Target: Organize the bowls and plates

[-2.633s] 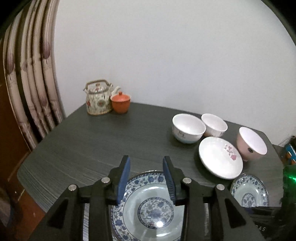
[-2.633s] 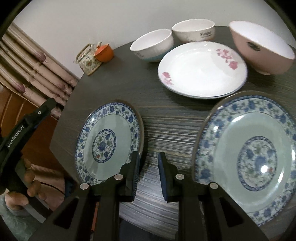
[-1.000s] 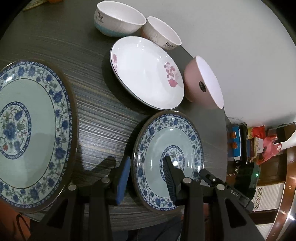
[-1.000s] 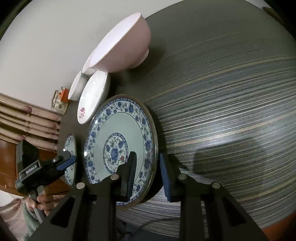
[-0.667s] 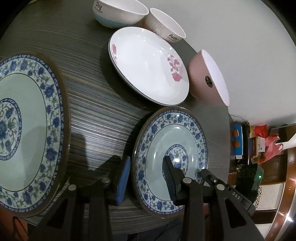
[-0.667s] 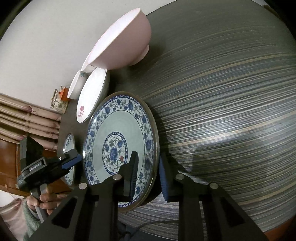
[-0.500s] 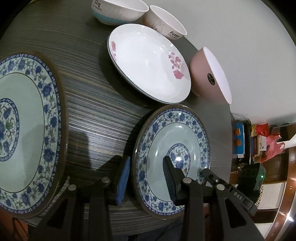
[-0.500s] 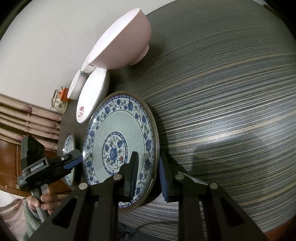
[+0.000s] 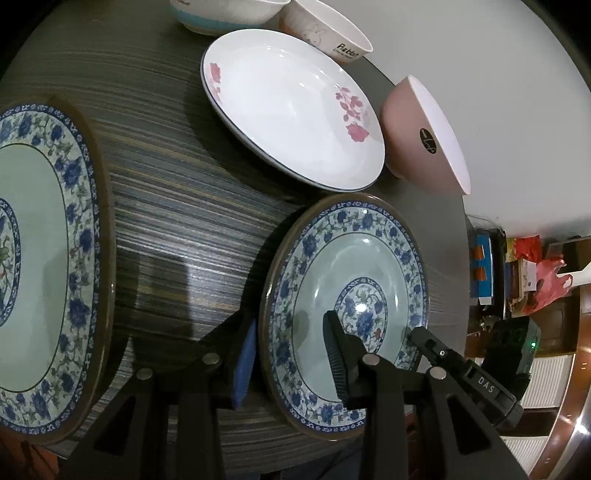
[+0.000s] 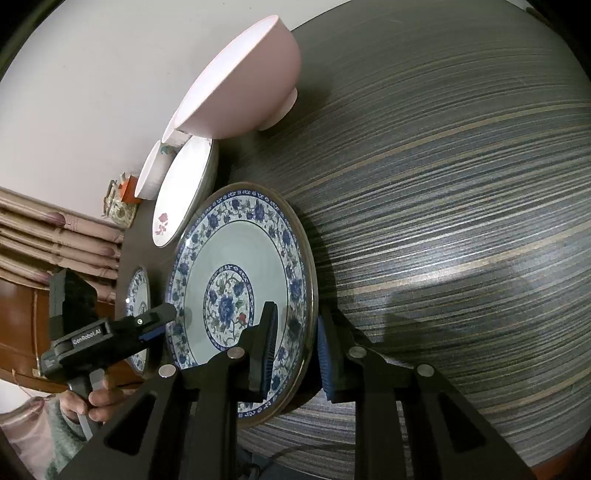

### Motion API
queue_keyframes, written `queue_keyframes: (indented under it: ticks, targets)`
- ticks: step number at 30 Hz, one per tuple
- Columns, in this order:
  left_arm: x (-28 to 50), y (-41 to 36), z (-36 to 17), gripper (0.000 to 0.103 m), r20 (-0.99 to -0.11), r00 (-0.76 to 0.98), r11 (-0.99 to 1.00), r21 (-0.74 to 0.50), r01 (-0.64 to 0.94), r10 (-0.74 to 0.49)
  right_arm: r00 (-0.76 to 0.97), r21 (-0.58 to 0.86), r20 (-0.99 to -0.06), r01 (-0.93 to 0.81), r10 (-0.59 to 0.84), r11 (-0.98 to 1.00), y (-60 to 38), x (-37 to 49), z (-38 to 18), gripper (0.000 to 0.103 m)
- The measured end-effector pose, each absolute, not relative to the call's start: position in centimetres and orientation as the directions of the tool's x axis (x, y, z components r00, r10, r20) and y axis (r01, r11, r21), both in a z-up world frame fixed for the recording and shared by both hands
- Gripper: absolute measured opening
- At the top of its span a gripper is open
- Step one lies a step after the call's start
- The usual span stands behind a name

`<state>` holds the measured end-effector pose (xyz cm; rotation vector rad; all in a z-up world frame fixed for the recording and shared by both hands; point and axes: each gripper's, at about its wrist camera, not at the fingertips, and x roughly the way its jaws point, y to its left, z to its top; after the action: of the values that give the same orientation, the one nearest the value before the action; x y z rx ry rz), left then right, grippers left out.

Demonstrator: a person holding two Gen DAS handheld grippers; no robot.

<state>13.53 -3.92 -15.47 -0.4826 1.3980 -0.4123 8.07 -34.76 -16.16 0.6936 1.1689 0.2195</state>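
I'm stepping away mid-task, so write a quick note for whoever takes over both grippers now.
Left gripper: jaws closing around the held blue plate's left rim, not pinching yet.
Right gripper: appears clamped on its right rim.
Second blue plate, floral plate, pink bowl and white bowls sit separately on the table.
Done: nothing stacked.
Left: stack plates, nest bowls.

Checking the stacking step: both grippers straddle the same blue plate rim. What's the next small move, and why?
Probably finish closing the left gripper, then lift. Its jaws are closing with the near rim of the small blue plate between them, pads not yet pressing. The right gripper straddles the opposite rim, and the plate rests on the table.
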Motion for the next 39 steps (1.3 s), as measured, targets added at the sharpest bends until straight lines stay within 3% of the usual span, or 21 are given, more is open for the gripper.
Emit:
queue_keyframes:
  ticks: [7,39]
  targets:
    - [13.2,-3.9,-15.4,0.014,-0.857,0.145,0.867,-0.498,0.009,-0.494,0.4,0.587,-0.779,0.195,0.482,0.786,-34.9,8.1,-16.2,0.013]
    - [10.9,-0.5,-11.8,0.014,-0.844,0.244,0.875,-0.482,0.041,-0.477,0.413,0.579,-0.764,0.099,0.495,0.81,-30.9,7.0,-12.9,0.013]
